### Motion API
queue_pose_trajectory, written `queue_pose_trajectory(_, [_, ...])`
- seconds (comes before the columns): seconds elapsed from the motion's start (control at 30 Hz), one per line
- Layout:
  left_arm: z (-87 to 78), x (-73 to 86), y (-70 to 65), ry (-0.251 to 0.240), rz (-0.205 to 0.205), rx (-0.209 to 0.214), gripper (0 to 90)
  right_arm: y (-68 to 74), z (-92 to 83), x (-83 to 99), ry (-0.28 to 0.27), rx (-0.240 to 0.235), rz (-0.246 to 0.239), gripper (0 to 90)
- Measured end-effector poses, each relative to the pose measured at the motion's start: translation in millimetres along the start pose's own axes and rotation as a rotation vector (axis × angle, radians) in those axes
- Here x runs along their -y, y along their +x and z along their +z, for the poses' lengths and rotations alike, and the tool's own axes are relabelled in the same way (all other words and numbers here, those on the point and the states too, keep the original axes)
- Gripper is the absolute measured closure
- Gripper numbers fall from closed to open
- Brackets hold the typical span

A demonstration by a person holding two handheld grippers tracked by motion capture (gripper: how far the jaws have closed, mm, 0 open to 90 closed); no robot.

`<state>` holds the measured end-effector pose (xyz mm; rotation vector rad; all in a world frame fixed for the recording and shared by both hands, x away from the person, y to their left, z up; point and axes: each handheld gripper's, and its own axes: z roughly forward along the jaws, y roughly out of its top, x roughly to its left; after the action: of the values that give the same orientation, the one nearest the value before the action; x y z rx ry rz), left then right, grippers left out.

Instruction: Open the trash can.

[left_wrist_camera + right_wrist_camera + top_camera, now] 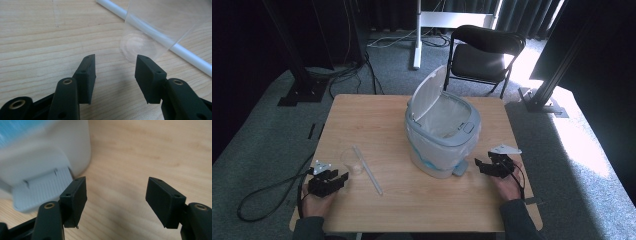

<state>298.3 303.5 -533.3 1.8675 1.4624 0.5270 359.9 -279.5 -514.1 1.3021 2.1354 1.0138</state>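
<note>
one clear cup (150,32) just ahead of l fingers (87,75)

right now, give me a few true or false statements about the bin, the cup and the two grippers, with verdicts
1. The bin's lid stands open. True.
2. The left gripper is shut on the cup. False: its fingers stand apart with only bare table between them, and the cup lies just ahead.
3. A white tube lies on the table beside the cup. True.
4. The right gripper holds the pedal. False: it is open, and the pedal lies to one side of its fingers.
5. The bin has no liner. False: a clear bag lines it.
</note>
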Motion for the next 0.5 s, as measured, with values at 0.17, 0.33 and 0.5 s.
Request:
queue_pose_trajectory(0.17, [-1.9, -1.5, -1.0, -0.009, 0.004, -0.004, 51.5, 2.0, 9.1, 7.3, 0.020, 0.025, -0.025, 32.4])
queue_pose_trajectory(0.33, [-4.0, -2.3, -1.7, -0.027, 0.006, -0.001, 51.4, 2.5, 17.1, 13.2, 0.028, 0.034, -0.029, 32.4])
queue_pose_trajectory(0.5, [-4.8, -2.6, -2.4, -0.042, 0.007, -0.005, 51.4, 0.4, 25.4, 21.0, 0.046, 0.051, -0.021, 31.6])
